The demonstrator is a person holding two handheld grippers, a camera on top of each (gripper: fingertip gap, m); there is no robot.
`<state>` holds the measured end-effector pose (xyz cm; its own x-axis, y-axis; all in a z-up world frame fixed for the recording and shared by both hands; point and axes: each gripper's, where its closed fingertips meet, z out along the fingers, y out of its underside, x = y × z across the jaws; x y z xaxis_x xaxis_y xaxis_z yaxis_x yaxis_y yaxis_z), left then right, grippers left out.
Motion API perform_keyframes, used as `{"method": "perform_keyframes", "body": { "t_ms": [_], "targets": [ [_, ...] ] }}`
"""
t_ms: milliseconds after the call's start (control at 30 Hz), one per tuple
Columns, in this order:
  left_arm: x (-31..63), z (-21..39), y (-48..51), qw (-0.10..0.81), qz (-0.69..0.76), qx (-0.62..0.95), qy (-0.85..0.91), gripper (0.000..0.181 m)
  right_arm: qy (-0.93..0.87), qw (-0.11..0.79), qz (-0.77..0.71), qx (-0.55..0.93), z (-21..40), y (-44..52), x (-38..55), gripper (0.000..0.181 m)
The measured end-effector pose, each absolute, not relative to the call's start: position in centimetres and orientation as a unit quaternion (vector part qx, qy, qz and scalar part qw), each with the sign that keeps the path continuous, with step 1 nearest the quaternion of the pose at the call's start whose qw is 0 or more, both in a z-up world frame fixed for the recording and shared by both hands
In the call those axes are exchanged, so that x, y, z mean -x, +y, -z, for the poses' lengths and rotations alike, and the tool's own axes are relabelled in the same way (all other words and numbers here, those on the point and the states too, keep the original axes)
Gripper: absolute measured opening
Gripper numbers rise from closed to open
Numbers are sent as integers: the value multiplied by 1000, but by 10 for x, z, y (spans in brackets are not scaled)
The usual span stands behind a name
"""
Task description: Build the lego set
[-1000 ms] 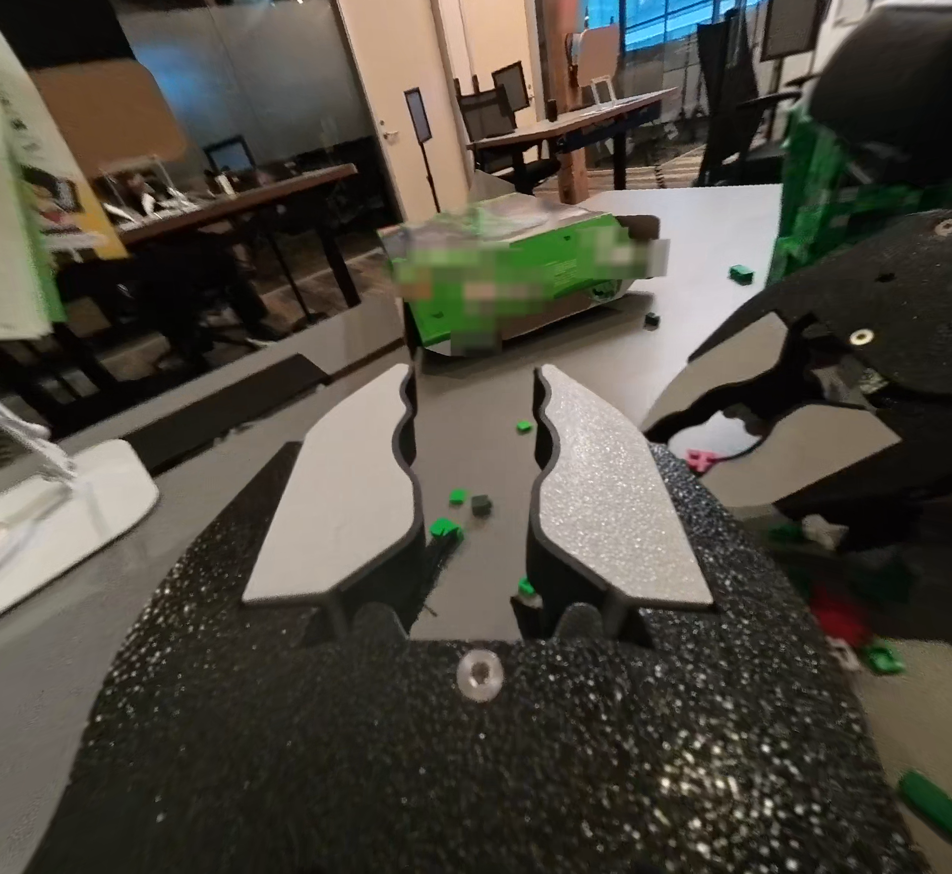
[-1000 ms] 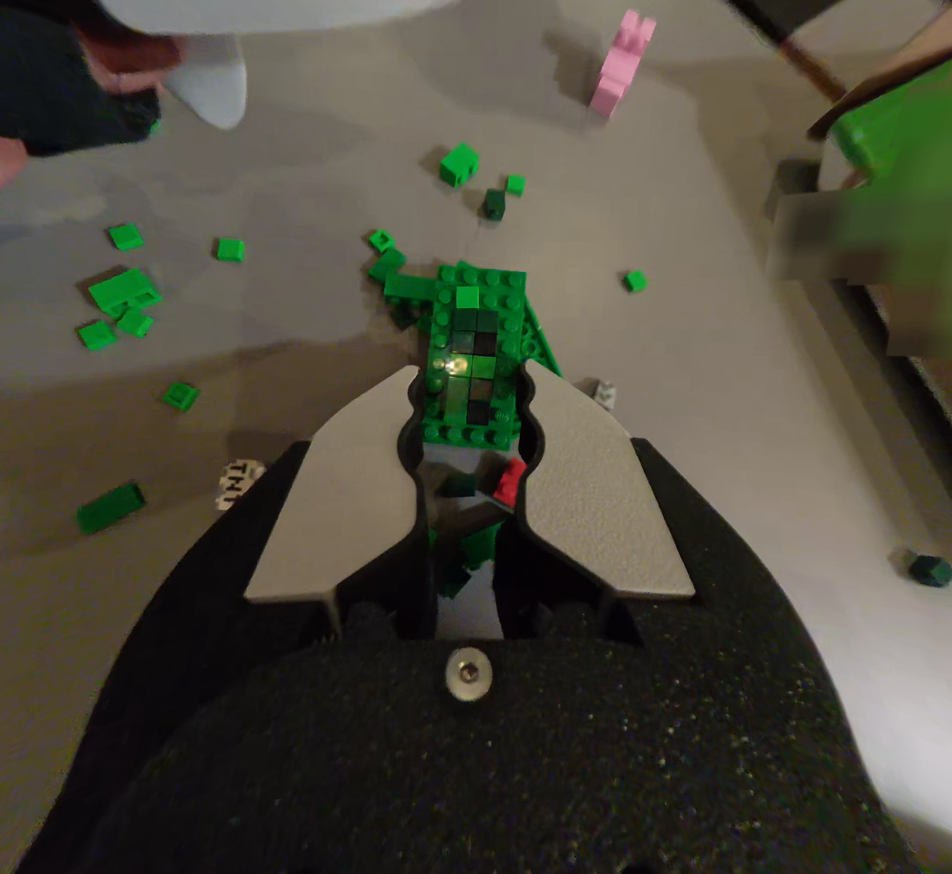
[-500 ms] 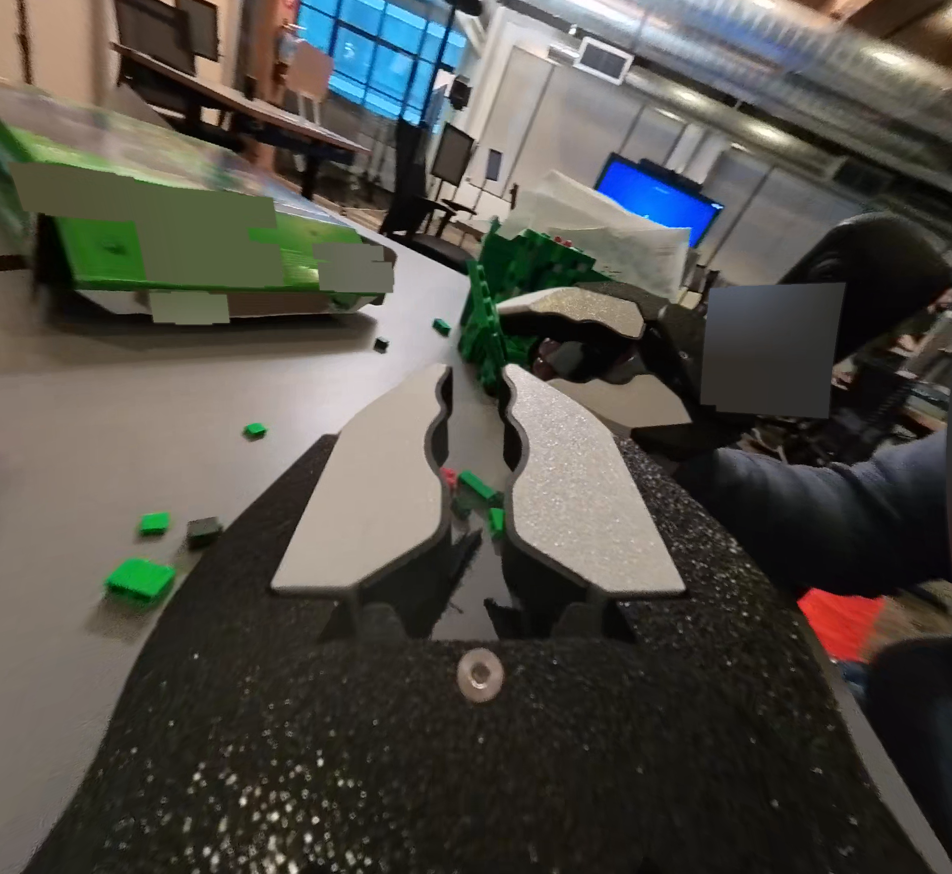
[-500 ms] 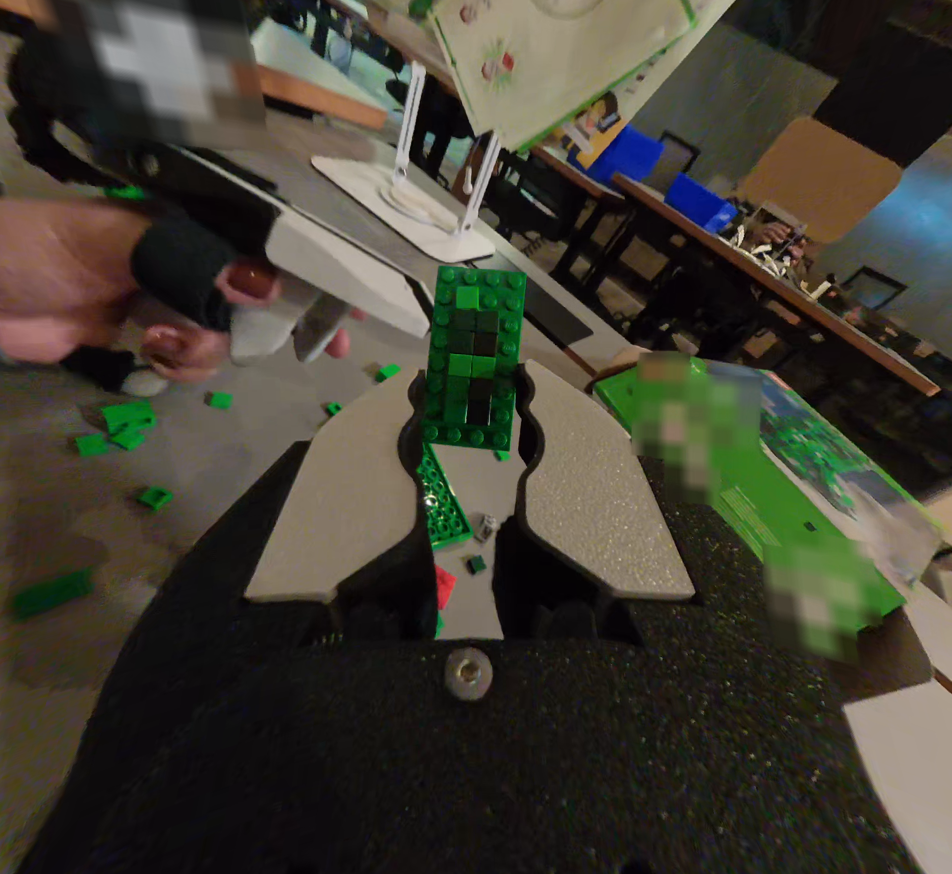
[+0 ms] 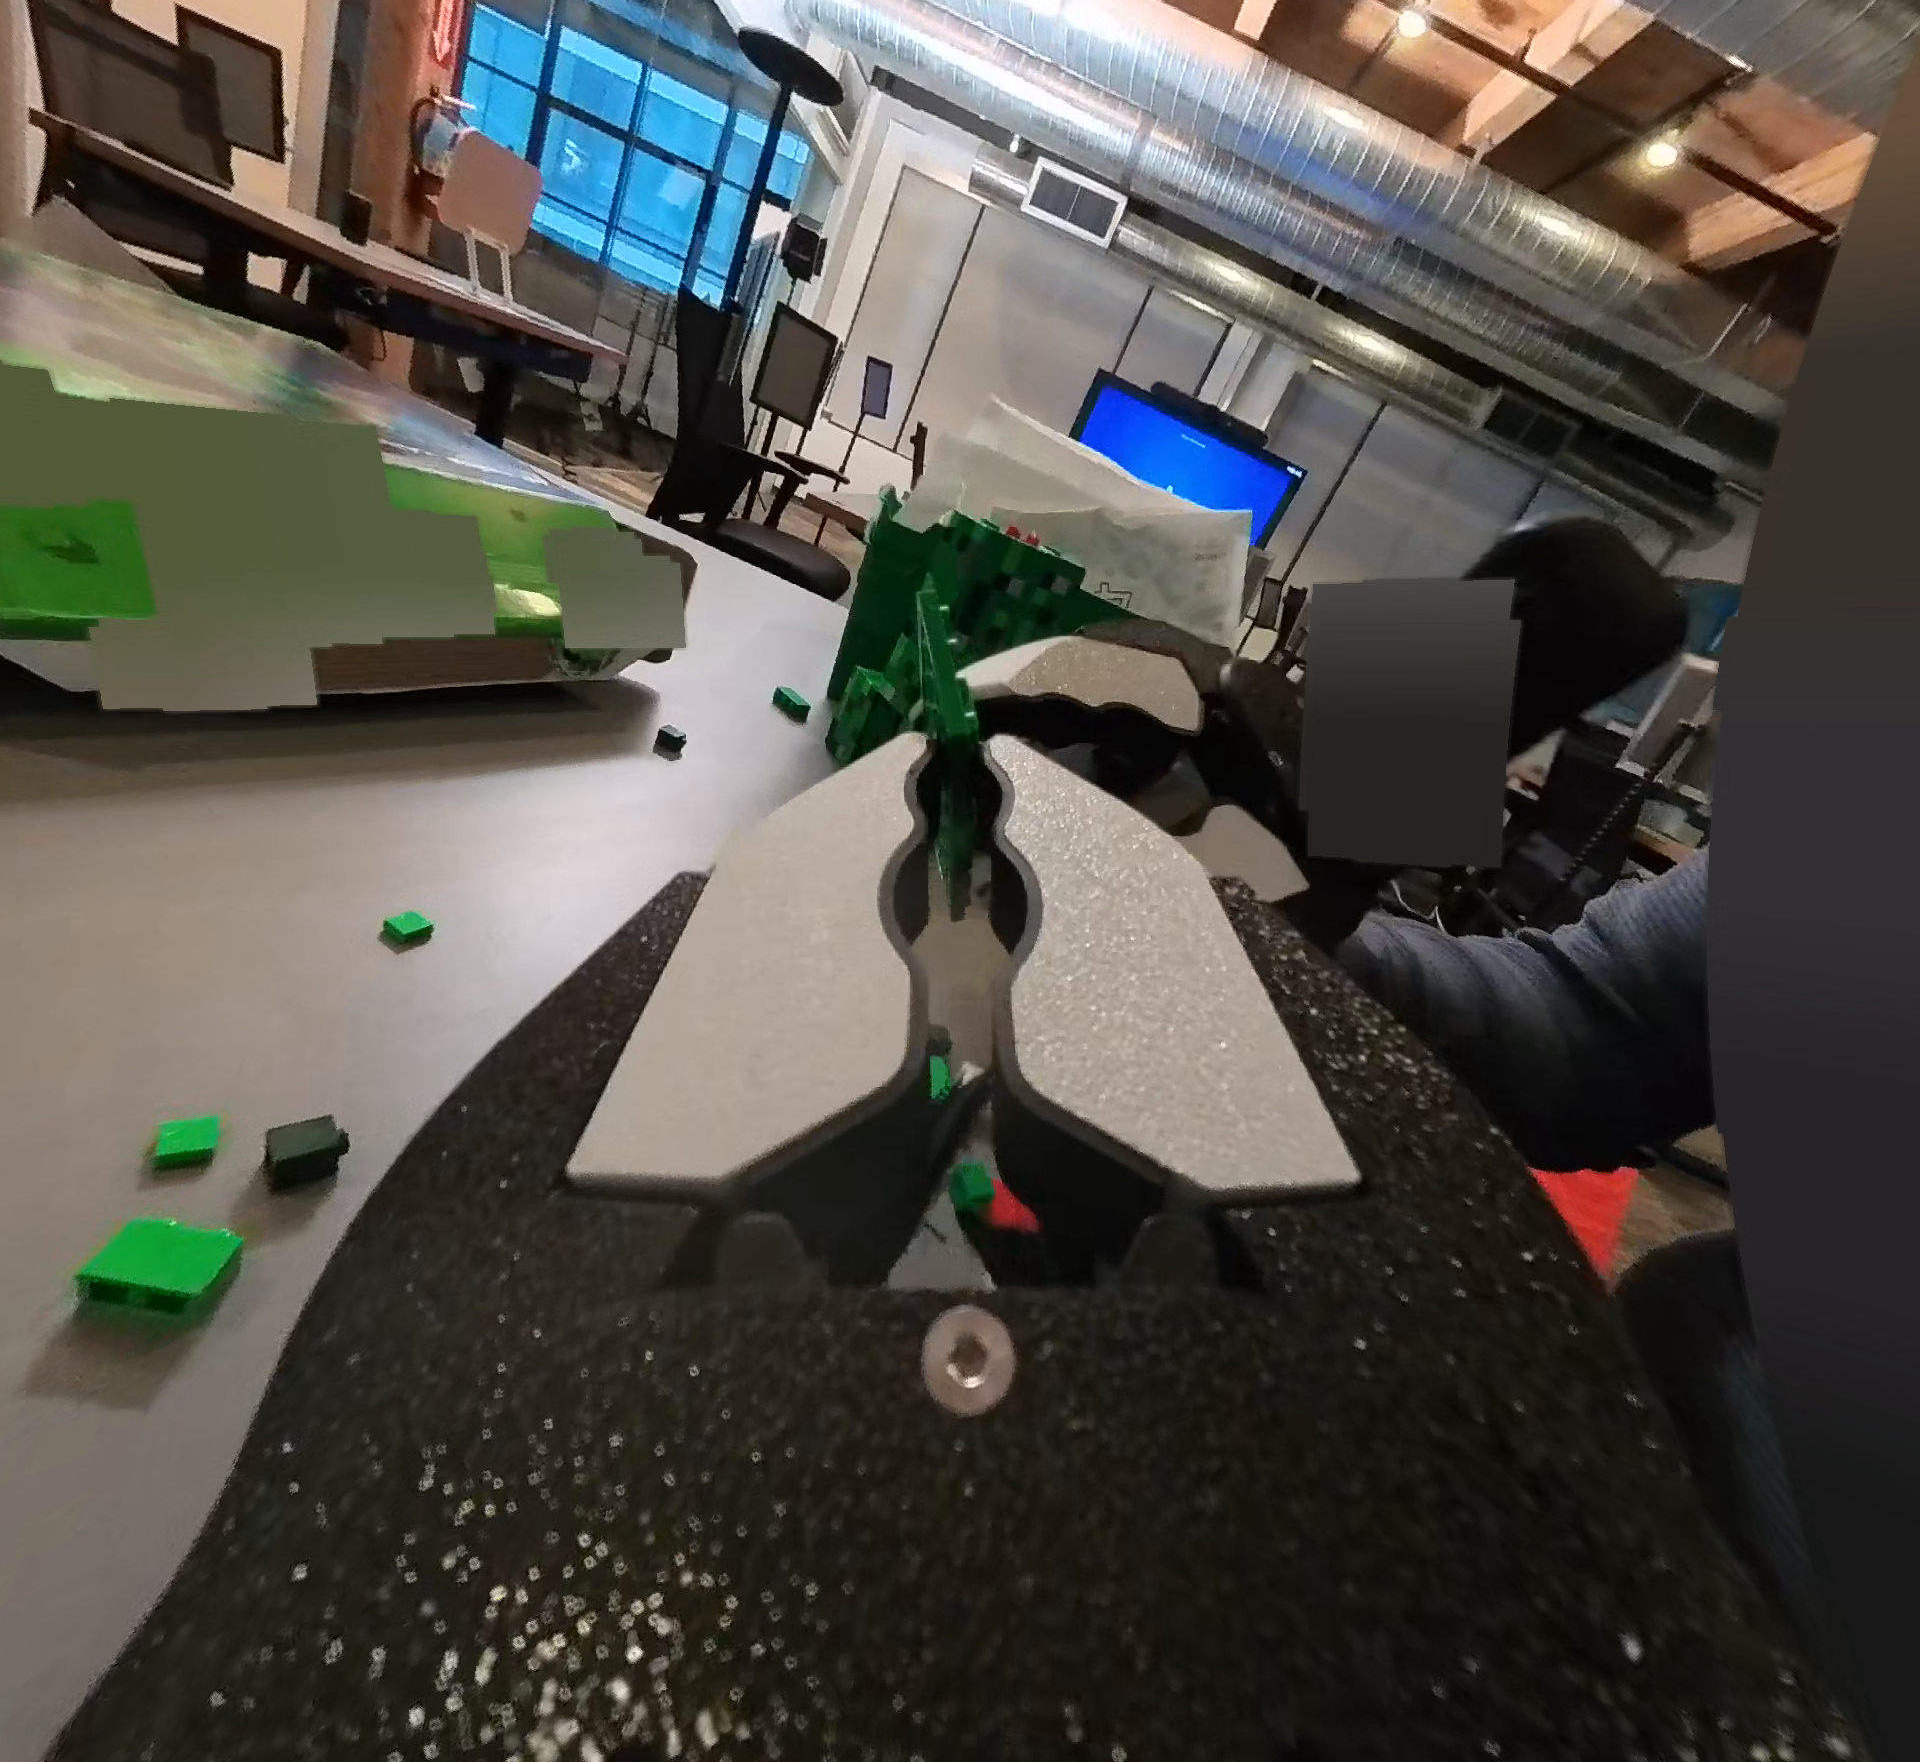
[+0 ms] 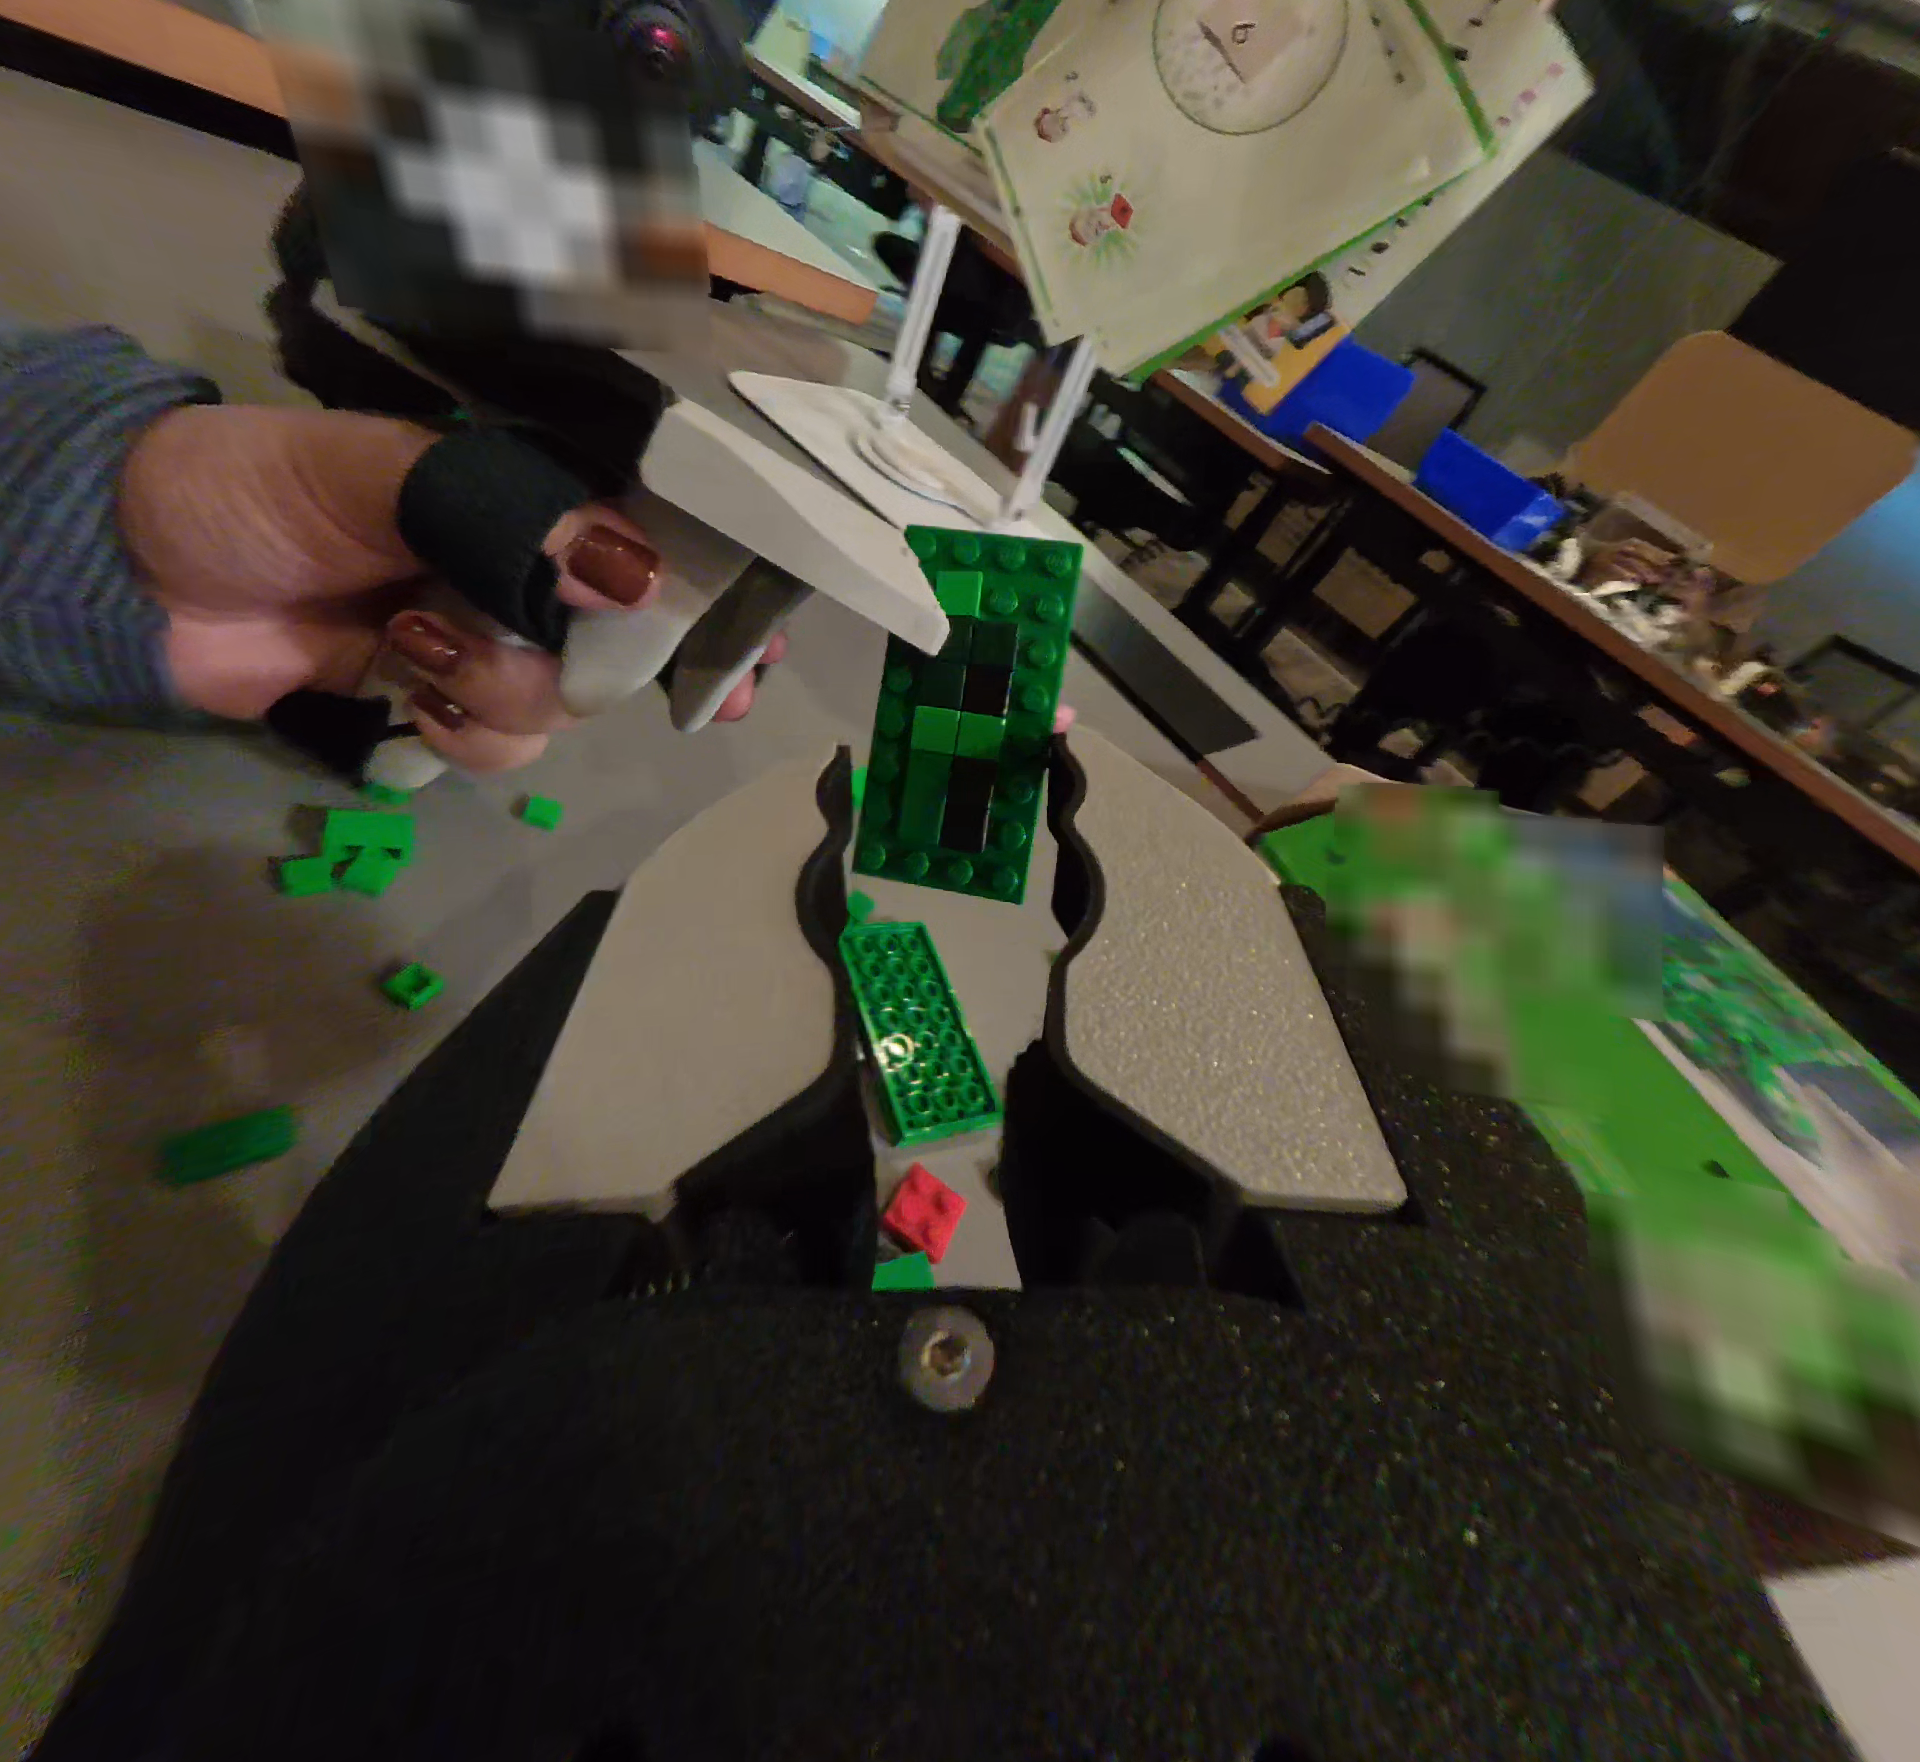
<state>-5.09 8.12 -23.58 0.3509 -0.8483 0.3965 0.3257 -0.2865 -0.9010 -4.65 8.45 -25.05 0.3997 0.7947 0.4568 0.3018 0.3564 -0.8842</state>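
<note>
My right gripper [image 6: 951, 767] is shut on a green Lego plate [image 6: 971, 704] with dark tiles on its face and holds it upright above the table. In the left wrist view the same plate [image 5: 951, 756] shows edge-on. My left gripper [image 5: 951, 762] is closed on its upper edge. In the right wrist view one left gripper finger [image 6: 790, 559] reaches the plate's top left corner, with a hand behind it. A second green plate [image 6: 920, 1037] and a red brick [image 6: 925, 1211] lie on the table under my right gripper.
Loose green pieces [image 5: 156, 1260] and a dark brick [image 5: 304, 1153] lie scattered on the grey table [image 5: 312, 829]. A green box [image 5: 260, 590] lies at the back left. A larger green build [image 5: 977, 590] stands behind the plate. An instruction booklet on a white stand [image 6: 1226, 102] is beyond. My left and right fingertips are right by each other. It is some 11 cm from my right tips to the red brick [image 6: 925, 1211].
My right gripper has lifted the plate off the table and turned it upright. My left gripper has swung over to it and its fingers have closed on the plate's edge.
</note>
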Motion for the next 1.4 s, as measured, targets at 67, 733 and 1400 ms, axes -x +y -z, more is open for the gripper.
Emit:
{"method": "perform_keyframes", "body": {
  "t_ms": [67,733,1400],
  "targets": [
    [52,240,80,543,523,615,230,5,-530,613,-241,534,254,80,46,39],
    [27,261,53,483,500,626,353,8,-554,416,-447,565,275,54,32,9],
    [30,261,72,489,513,650,274,26,-401,459,-551,570,244,78,31,6]
  ]
}}
